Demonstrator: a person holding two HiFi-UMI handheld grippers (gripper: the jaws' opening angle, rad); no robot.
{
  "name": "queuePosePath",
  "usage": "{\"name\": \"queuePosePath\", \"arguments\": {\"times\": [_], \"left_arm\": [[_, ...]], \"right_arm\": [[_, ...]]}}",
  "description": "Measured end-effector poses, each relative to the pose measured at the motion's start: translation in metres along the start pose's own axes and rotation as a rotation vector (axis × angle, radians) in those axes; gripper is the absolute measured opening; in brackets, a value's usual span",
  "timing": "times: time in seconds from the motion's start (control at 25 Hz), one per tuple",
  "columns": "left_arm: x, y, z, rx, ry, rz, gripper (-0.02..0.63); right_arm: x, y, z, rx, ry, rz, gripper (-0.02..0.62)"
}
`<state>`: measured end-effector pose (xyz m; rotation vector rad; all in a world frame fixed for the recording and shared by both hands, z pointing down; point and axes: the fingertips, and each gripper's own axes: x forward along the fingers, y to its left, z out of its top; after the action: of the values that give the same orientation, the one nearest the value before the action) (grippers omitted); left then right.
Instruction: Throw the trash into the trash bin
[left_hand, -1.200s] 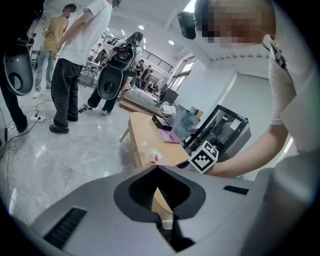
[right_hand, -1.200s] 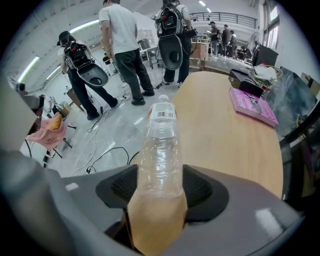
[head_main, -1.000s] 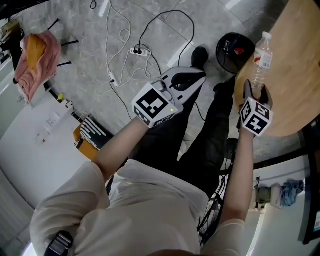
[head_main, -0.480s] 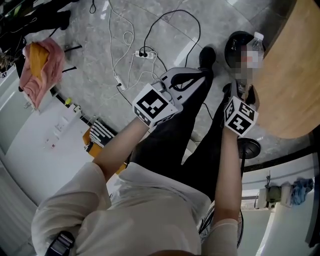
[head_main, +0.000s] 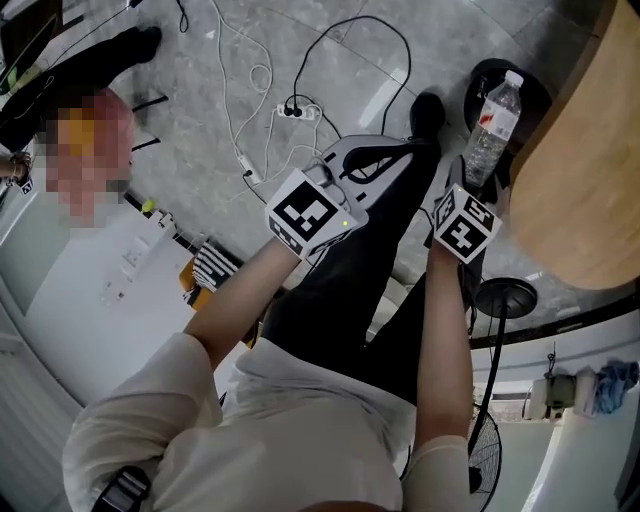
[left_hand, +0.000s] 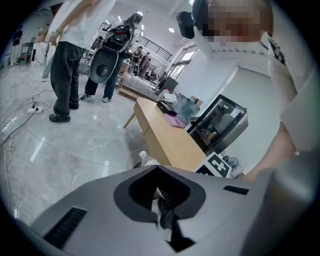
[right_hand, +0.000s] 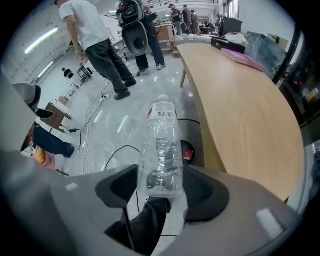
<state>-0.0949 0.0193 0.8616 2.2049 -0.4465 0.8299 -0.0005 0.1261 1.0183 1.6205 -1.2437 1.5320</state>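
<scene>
Right gripper (right_hand: 159, 190): jaws set wide, pads pressed on the base end of a clear plastic bottle (right_hand: 161, 145), cap end pointing away from the gripper. No liquid level visible, only droplets on the inner wall. Judged empty or nearly so.

Position, head view: bottle (head_main: 492, 125) carried in the air in the right gripper (head_main: 478, 178), just off the curved edge of the wooden table (head_main: 590, 180). Lines up in the picture with the black trash bin (head_main: 474, 88), which stands on the floor against that same edge. Height above the rim not readable. Bin mouth (right_hand: 194, 142) also visible past the bottle in the right gripper view, with a red item inside.

Handling, as judgement:
- Very light, with little inertia.
- Thin and springy wall, likely to dent or crackle under a hard squeeze. Not fragile.
- Smooth and round, so liable to rotate or slip between flat pads.
- Stiffest at the moulded base and at the neck, the best places to take hold. Mid-body softer.
- Base hold leaves the full length cantilevered. Acceptable at this weight.

Left gripper (left_hand: 161, 210): jaws together, nothing between them. In the head view (head_main: 368, 160), held over the person's legs, apart from the bottle.
</scene>
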Motion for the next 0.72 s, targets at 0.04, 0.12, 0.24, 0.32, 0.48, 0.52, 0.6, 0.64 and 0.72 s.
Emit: {"name": "queuePosePath", "arguments": {"times": [0.04,0.12,0.24,0.32,0.48,0.52,0.6,0.64,0.72], "left_arm": [[0.002,0.004,-0.004,-0.004,0.003,0.000,0.006],[0.005,0.010,-0.010,-0.012,0.011,-0.001,0.006],[0.009,0.015,-0.017,-0.021,0.022,-0.002,0.006],[0.012,0.019,-0.021,-0.028,0.024,-0.001,0.006],[0.015,0.026,-0.029,-0.046,0.027,0.001,0.006],[0.015,0.026,-0.030,-0.050,0.028,0.001,0.006],[0.014,0.028,-0.031,-0.058,0.029,0.003,0.006],[0.015,0.029,-0.031,-0.061,0.029,0.003,0.006],[0.015,0.031,-0.031,-0.064,0.029,0.002,0.006]], "right_arm": [[0.008,-0.001,-0.006,0.016,0.014,-0.012,0.291],[0.024,-0.004,-0.018,0.054,0.048,-0.037,0.293],[0.046,-0.010,-0.033,0.085,0.103,-0.067,0.293],[0.061,-0.017,-0.040,0.086,0.134,-0.091,0.295],[0.085,-0.028,-0.050,0.077,0.193,-0.138,0.296],[0.090,-0.028,-0.052,0.075,0.207,-0.140,0.296],[0.094,-0.029,-0.053,0.067,0.225,-0.147,0.296],[0.096,-0.029,-0.052,0.063,0.226,-0.148,0.296],[0.099,-0.029,-0.048,0.055,0.219,-0.142,0.299]]}}
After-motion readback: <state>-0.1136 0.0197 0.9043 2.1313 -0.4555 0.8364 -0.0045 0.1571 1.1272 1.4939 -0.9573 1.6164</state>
